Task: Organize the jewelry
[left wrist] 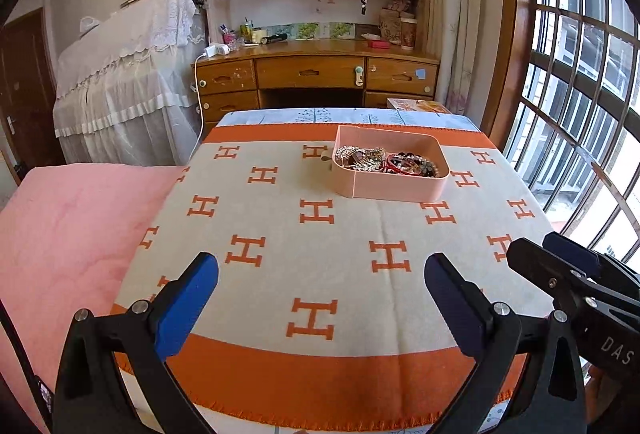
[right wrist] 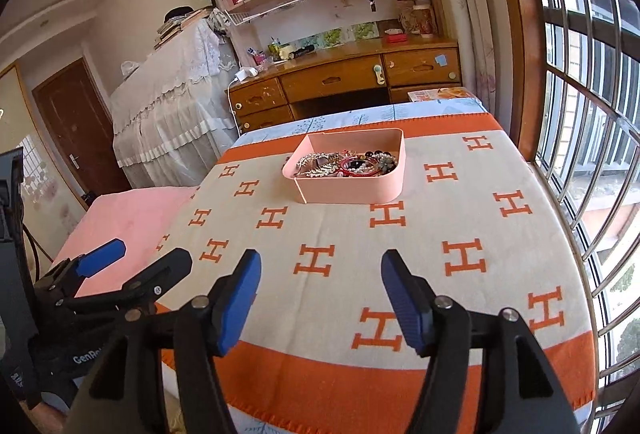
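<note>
You are holding both sets of jaws wide apart and empty: the left gripper [left wrist: 320, 286] and right gripper [right wrist: 320, 286] are hovering side by side over the near edge of the orange-and-cream blanket [left wrist: 280, 234], probably lining up an approach. The jewelry [right wrist: 348, 164] is lying tangled in the pink tray [right wrist: 348, 190], well apart from both, toward the blanket's far side. Beyond are standing a wooden desk [left wrist: 316, 70] under bookshelves and a barred window [right wrist: 592, 114] at the right.
</note>
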### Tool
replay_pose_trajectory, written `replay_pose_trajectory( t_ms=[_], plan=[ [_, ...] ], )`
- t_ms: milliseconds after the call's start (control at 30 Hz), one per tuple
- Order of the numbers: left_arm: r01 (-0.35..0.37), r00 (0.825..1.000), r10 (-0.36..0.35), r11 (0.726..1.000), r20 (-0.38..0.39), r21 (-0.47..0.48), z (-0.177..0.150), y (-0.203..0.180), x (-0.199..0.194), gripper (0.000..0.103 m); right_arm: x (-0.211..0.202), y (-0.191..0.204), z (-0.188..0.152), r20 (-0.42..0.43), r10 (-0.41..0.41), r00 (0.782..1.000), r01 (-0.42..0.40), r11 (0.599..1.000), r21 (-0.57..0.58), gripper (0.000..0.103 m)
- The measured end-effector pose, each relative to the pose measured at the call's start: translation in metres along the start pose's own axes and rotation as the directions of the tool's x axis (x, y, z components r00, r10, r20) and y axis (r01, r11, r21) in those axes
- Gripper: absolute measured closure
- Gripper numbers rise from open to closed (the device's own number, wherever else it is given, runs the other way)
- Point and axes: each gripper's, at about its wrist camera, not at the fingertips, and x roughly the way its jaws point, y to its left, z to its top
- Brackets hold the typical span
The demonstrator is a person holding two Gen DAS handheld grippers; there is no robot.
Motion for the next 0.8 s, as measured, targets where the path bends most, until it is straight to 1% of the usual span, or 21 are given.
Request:
replay_pose_trajectory(
  t_ms=[67,233,400,567,800],
  plan=[
    [-0.016,1.0,0.016,1.0,0.008,-0.005,-0.005,-0.001,-0.006,0.001,-0.007,0.004,-0.005,0.018,-0.012,1.0,0.012,1.0,-0.003,0.034],
    [-0.047,0.999,0.047,0.999,0.015,-0.006,-0.012,-0.003,-0.015,0.001,-0.016,0.004,-0.011,0.052,-0.053,0.997,0.053,0.999,0.001,0.034],
    [-0.058,0.998,0.058,0.998,0.016,0.001,-0.016,-0.006,-0.017,0.001,-0.022,0.007,-0.015,0.076,-0.102,0.992,0.103,0.995,-0.009,0.034],
    [-0.062,0.998,0.062,0.998,0.027,-0.015,-0.016,-0.005,-0.017,0.001,-0.022,0.01,-0.017,0.079,-0.108,0.991,0.111,0.993,-0.035,0.034],
    [-0.068,0.997,0.069,0.998,0.033,-0.015,-0.013,-0.005,-0.016,0.001,-0.02,0.009,-0.016,0.071,-0.102,0.992,0.104,0.994,-0.031,0.034]
  ],
)
